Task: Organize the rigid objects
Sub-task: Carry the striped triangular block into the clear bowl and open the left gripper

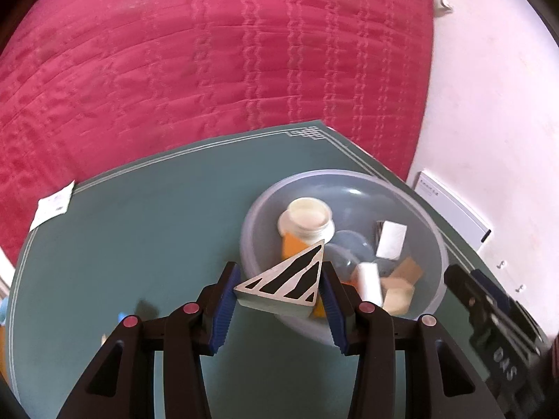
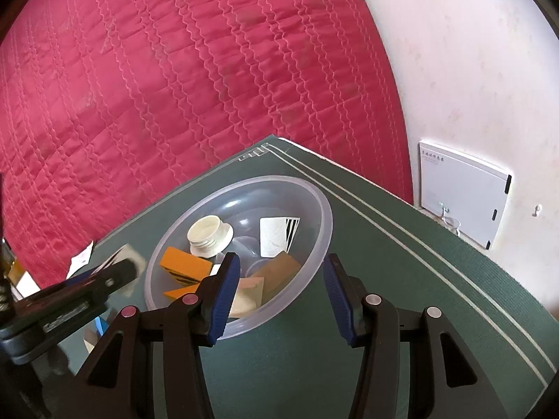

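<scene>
The left hand-held gripper (image 1: 277,293) pinches the striped triangular block (image 1: 284,284) by its flat sides, over the bowl's (image 1: 433,244) near rim by the worktop's (image 1: 139,227) far corner. It looks light, stiff, smooth-faced — flat sides give the surest hold — while the right hand-held gripper (image 2: 281,281) hangs spread, empty.

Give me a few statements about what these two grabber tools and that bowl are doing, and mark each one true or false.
1. The left gripper holds a striped triangular block. True.
2. The right gripper holds an orange block. False: nothing sits between its jaws.
3. The clear bowl is empty. False: it holds a white jar, orange blocks and other pieces.
4. The bowl stands on a green mat. True.
5. The white jar stands upright on the mat. False: it lies tipped inside the bowl.
</scene>
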Tool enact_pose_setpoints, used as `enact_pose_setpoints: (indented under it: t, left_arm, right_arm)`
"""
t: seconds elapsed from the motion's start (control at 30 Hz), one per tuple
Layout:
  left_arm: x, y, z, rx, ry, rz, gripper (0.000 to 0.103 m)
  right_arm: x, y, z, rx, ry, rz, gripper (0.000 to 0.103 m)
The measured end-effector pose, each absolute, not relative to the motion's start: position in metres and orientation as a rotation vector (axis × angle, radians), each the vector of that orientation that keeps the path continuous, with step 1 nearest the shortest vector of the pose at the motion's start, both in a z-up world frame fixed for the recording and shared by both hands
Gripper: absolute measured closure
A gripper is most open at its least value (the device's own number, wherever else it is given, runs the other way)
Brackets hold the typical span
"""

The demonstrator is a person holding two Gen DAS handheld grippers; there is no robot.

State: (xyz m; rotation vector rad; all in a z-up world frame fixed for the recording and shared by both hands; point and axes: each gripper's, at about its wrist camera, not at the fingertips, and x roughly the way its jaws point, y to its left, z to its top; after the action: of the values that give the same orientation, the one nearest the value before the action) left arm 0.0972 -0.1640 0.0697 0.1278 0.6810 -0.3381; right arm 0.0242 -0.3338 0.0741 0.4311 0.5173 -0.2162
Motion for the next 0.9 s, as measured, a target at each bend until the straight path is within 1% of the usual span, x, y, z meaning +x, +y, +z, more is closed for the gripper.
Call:
enact_pose_setpoints:
  t: [0.3,0.33,0.37,0.4,0.7,0.77,0.9]
  left_arm:
    - [0.121,-0.196,0.069,0.134,0.687,-0.389,0.054]
    - [0.122,-0.198,0.068,0.132,0.687,-0.389,0.05]
    - [0.124,-0.199,0.067,0.133,0.689,-0.384,0.041]
    - [0.124,-0.198,0.066,0.134,0.687,-0.38,0.039]
    - [0.123,-0.17,0.059,0.117,0.685,-0.311,0.036]
    - [0.121,-0.16,0.06,0.112,0.678,-0.285,0.033]
    - [0.117,-0.142,0.058,0.092,0.676,-0.246,0.031]
  right_arm:
    - [0.023,-0.339,0.075,0.455,0.514,-0.22,0.052]
    - [0.022,-0.339,0.074,0.455,0.514,-0.219,0.052]
    - [0.022,-0.339,0.074,0.455,0.514,-0.218,0.052]
    - [0.022,-0.339,0.075,0.455,0.514,-0.218,0.052]
    - [0.023,-0.335,0.075,0.446,0.517,-0.208,0.051]
    - [0.023,-0.333,0.074,0.443,0.519,-0.204,0.051]
    - [0.024,-0.329,0.074,0.435,0.523,-0.193,0.051]
